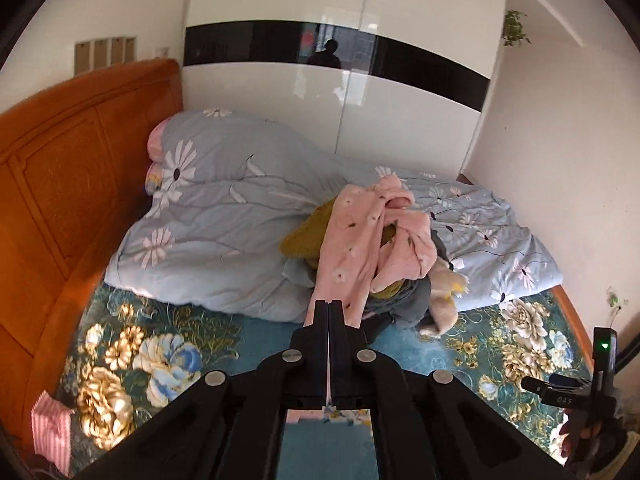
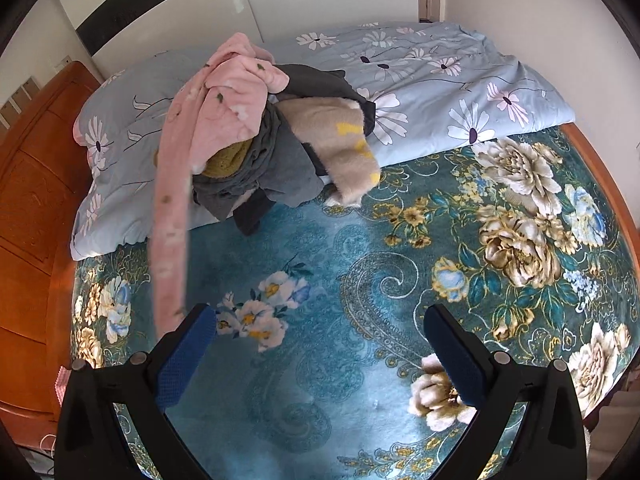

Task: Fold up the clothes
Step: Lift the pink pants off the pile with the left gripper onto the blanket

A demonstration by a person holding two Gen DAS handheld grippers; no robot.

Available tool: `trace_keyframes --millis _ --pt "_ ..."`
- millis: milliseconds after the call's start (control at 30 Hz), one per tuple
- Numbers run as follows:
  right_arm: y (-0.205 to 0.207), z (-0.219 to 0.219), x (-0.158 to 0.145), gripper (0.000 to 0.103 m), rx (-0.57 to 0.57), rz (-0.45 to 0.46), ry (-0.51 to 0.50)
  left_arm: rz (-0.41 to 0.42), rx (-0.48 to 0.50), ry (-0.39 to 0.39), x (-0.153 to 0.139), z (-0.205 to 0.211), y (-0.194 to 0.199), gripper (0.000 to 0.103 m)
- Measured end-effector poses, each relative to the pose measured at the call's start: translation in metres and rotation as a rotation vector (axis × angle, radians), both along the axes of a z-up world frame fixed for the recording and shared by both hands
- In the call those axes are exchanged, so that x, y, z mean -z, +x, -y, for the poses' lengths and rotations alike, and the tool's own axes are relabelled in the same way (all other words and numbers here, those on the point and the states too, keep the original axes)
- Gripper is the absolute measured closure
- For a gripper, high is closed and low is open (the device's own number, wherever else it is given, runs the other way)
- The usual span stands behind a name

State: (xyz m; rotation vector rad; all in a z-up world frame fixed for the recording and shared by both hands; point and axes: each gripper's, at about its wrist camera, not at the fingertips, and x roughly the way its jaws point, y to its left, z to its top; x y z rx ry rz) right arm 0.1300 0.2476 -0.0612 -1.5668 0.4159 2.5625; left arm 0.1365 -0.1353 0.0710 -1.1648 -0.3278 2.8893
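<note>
One bed, one wooden headboard [image 1: 60, 184]. One blue quilt [image 1: 224, 216]. One teal floral blanket [image 2: 360, 280]. One heap of clothes: one pink garment [image 1: 356, 240], one mustard knit [image 1: 308, 232], one cream fuzzy piece [image 2: 340, 140], grey items [image 2: 280, 160], number unclear. One striped pink pouch [image 1: 50, 432]. Two grippers.

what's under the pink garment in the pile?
Under the pink garment: mustard knit, grey clothes, beige fleece. Anything deeper is covered. Left gripper grips its stretched end.
</note>
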Motion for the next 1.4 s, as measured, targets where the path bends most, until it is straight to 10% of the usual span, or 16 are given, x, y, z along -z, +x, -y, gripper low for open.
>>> trace_keyframes --millis 267,367,500,867,1333,1400 --pt "0.026 0.025 -0.014 0.000 -0.062 -0.026 0.013 0.112 0.071 0.054 0.032 -0.046 -0.026 0.093" --pt "0.034 0.017 -0.014 0.000 -0.049 -0.020 0.034 0.114 0.102 0.084 0.034 -0.068 -0.056 0.047" --pt "0.043 -0.007 -0.005 0.000 0.004 0.008 0.046 0.123 0.140 0.141 0.038 -0.097 -0.112 0.036" --pt "0.053 -0.078 0.056 0.000 0.195 0.162 0.031 0.291 0.030 0.443 0.110 -0.141 -0.306 0.034" --pt "0.052 -0.119 0.112 0.000 0.292 0.323 0.024 0.361 -0.109 0.441 0.178 -0.172 -0.427 0.030" --pt "0.051 -0.119 0.115 0.000 0.293 0.331 0.022 0.376 -0.114 0.401 0.180 -0.181 -0.432 0.052"
